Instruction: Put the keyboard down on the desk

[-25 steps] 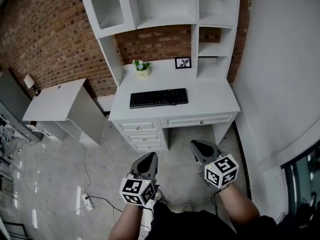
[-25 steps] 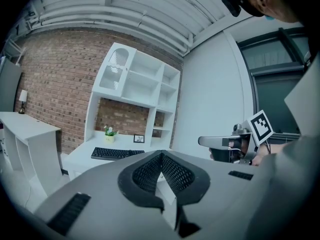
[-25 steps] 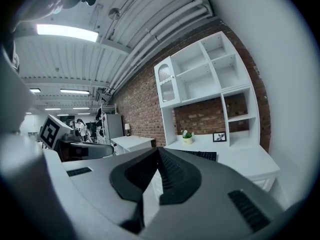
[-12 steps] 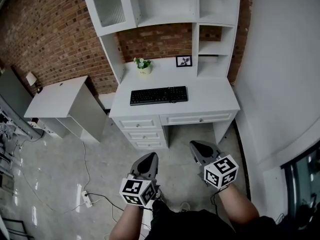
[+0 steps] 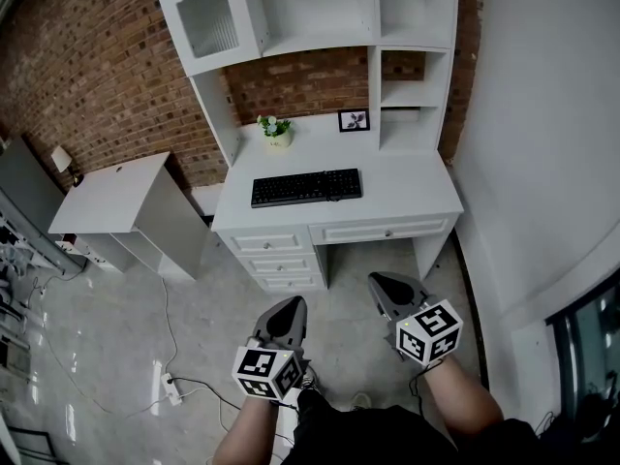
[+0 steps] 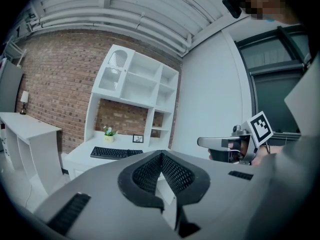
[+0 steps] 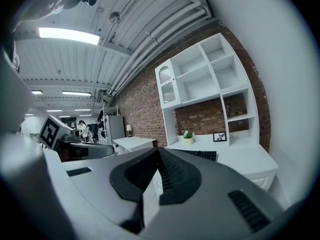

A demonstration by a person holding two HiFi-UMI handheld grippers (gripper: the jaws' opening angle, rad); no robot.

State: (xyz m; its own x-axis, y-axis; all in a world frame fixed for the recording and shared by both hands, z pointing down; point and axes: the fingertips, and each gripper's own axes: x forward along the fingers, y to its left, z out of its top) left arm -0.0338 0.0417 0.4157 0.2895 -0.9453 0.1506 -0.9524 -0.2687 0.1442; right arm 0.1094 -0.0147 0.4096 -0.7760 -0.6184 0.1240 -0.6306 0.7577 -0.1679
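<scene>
Down at the near end, left gripper [image 5: 287, 305] and right gripper [image 5: 379, 283] both have jaws pressed together, pinching nothing. The keyboard [image 5: 306, 188] lies flat on the white surface [image 5: 412, 198], well apart from both, so the task looks done to me.

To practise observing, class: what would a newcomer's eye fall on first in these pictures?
The white desk with its shelf unit, set against a brick wall, stands out first, a black keyboard lying flat on its top. Nearer the camera, the left gripper and right gripper hang shut and empty above the floor.
</scene>
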